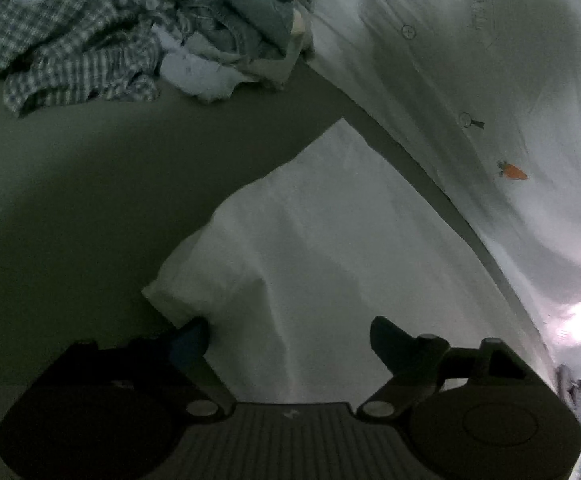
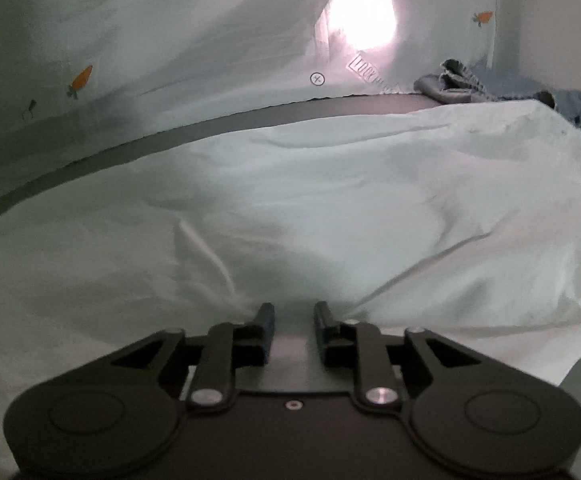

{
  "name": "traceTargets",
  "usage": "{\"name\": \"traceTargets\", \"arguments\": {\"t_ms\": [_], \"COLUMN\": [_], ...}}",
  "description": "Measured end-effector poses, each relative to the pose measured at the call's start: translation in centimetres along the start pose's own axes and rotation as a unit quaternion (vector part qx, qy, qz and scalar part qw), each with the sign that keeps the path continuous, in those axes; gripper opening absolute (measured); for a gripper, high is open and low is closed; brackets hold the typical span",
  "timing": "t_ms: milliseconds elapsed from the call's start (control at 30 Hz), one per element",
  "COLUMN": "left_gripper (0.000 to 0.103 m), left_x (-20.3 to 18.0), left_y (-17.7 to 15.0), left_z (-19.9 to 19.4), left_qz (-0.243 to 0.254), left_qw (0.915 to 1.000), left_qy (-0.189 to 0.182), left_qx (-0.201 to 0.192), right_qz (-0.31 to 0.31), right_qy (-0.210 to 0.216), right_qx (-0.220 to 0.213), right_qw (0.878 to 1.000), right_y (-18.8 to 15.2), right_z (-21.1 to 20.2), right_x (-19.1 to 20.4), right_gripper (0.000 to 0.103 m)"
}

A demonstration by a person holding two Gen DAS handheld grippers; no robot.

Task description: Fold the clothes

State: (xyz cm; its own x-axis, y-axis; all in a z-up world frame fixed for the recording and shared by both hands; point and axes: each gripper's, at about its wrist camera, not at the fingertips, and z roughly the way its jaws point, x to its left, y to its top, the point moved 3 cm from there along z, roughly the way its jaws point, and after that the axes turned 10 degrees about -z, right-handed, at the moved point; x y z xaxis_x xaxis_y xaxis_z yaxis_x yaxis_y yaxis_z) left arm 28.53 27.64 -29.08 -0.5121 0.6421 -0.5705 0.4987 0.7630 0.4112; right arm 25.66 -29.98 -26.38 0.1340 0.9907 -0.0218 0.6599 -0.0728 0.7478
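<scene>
Grey table [image 1: 90, 200], white garment [image 1: 310, 240] between jaws

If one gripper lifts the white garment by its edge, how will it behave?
Probably floppy: the white garment lies in soft creases and ripples on the table. Likely light, since the cloth looks thin. A single-point lift would probably make it drape and bunch near the right gripper instead of keeping shape.

Left claw [image 1: 288, 338]: matte black body, two round black housings at the outer corners, ribbed grey centre plate bearing a small pale mark, silver pivot pins on black link arms, blue pad on one finger.

Right claw [image 2: 293, 316]: same black build, two disc housings, silver pivot pins, one small centre screw, blue-edged finger pads.
</scene>
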Motion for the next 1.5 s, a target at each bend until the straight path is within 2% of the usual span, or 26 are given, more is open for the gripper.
{"name": "traceTargets", "arguments": {"t_ms": [33, 67, 100, 133, 267, 367, 433, 533, 600, 633, 700, 733, 767, 833, 900, 967, 1000, 1067, 1133, 1167, 1233, 1267, 1333, 1400, 1500], "left_gripper": [0.079, 0.048, 0.005, 0.009, 0.007, 0.007, 0.007, 0.007, 0.01, 0.012, 0.023, 0.023, 0.024, 0.036, 0.064, 0.067, 0.068, 0.071, 0.071, 0.071, 0.071, 0.07, 0.07, 0.07, 0.071], "left_x": [-0.2, -0.3, -0.6, -1.1, -3.7, -9.3, -13.2, -19.0, -21.6, -22.2, -23.0, -22.7, -22.3, -21.6, -20.9, -20.2, -19.7, -18.3, -16.5, -15.5, -13.5, -12.6, -11.1, -10.0, -9.8], "left_y": [0.0, 0.0, 0.2, 0.4, 1.0, 0.2, -0.7, -4.7, -8.8, -10.8, -14.7, -16.0, -16.5, -15.9, -13.9, -11.3, -9.9, -7.1, -5.3, -4.6, -3.6, -3.3, -3.3, -3.4, -3.9], "left_z": [0.1, 0.1, 0.1, 0.1, 0.1, 0.1, 0.0, 0.5, 1.5, 2.3, 4.0, 4.8, 5.2, 4.9, 3.5, 2.0, 1.4, 1.0, 1.5, 2.1, 3.5, 4.1, 4.9, 5.3, 5.7], "left_qz": [0.006, 0.016, 0.023, 0.026, 0.05, 0.116, 0.164, 0.253, 0.319, 0.349, 0.4, 0.407, 0.4, 0.368, 0.333, 0.302, 0.283, 0.237, 0.198, 0.182, 0.161, 0.155, 0.142, 0.123, 0.115], "left_qw": [0.9999, 0.9997, 0.9995, 0.9995, 0.998, 0.9884, 0.9771, 0.947, 0.9187, 0.9053, 0.8777, 0.8704, 0.8683, 0.8713, 0.88, 0.8935, 0.9035, 0.9296, 0.9516, 0.9606, 0.9726, 0.9761, 0.9789, 0.9801, 0.9795], "left_qy": [0.004, 0.011, 0.011, 0.002, -0.038, -0.097, -0.135, -0.194, -0.214, -0.211, -0.195, -0.179, -0.174, -0.192, -0.219, -0.237, -0.239, -0.22, -0.181, -0.155, -0.093, -0.065, -0.035, -0.032, -0.035], "left_qx": [-0.009, -0.016, -0.018, -0.016, -0.009, -0.005, -0.001, 0.04, 0.093, 0.12, 0.179, 0.21, 0.236, 0.262, 0.259, 0.232, 0.214, 0.178, 0.15, 0.142, 0.139, 0.138, 0.143, 0.153, 0.162], "right_qz": [0.013, 0.028, 0.044, 0.059, 0.141, 0.179, 0.195, 0.212, 0.223, 0.228, 0.239, 0.244, 0.25, 0.261, 0.274, 0.287, 0.293, 0.303, 0.316, 0.324, 0.331, 0.324, 0.309, 0.304, 0.305], "right_qy": [0.006, 0.012, 0.018, 0.025, 0.057, 0.074, 0.081, 0.09, 0.094, 0.096, 0.1, 0.103, 0.106, 0.119, 0.136, 0.162, 0.177, 0.214, 0.259, 0.282, 0.322, 0.331, 0.34, 0.341, 0.361], "right_qx": [0.003, 0.006, 0.009, 0.012, 0.023, 0.026, 0.028, 0.028, 0.028, 0.028, 0.03, 0.032, 0.034, 0.036, 0.036, 0.026, 0.021, 0.014, 0.016, 0.02, 0.04, 0.055, 0.083, 0.104, 0.119], "right_qw": [1.0, 1.0, 0.999, 0.998, 0.988, 0.981, 0.977, 0.973, 0.97, 0.969, 0.965, 0.964, 0.962, 0.957, 0.951, 0.944, 0.939, 0.928, 0.913, 0.903, 0.886, 0.884, 0.884, 0.883, 0.873], "right_y": [-0.1, -0.1, -0.1, -0.2, -0.3, -0.5, -0.6, -0.8, -0.9, -0.9, -1.0, -1.0, -0.9, -0.6, -0.3, 0.2, 0.5, 1.0, 1.4, 1.5, 1.5, 1.5, 1.3, 0.9, 0.8], "right_z": [-0.1, -0.1, -0.2, -0.3, 0.0, 0.0, -0.2, -0.6, -0.8, -0.8, -1.0, -1.0, -0.9, -1.2, -1.4, -1.6, -1.6, -1.4, -0.5, 0.0, 1.4, 2.2, 3.7, 4.8, 5.9], "right_x": [-0.3, -0.6, -0.9, -1.1, -3.0, -4.0, -4.4, -5.0, -5.3, -5.4, -5.7, -5.8, -5.8, -5.8, -5.7, -5.2, -4.8, -3.8, -2.4, -1.8, -0.1, 0.8, 2.3, 3.3, 4.5], "right_gripper": [0.025, 0.025, 0.025, 0.025, 0.024, 0.022, 0.022, 0.022, 0.021, 0.021, 0.022, 0.022, 0.023, 0.028, 0.029, 0.029, 0.029, 0.029, 0.03, 0.03, 0.033, 0.034, 0.035, 0.036, 0.036]}}
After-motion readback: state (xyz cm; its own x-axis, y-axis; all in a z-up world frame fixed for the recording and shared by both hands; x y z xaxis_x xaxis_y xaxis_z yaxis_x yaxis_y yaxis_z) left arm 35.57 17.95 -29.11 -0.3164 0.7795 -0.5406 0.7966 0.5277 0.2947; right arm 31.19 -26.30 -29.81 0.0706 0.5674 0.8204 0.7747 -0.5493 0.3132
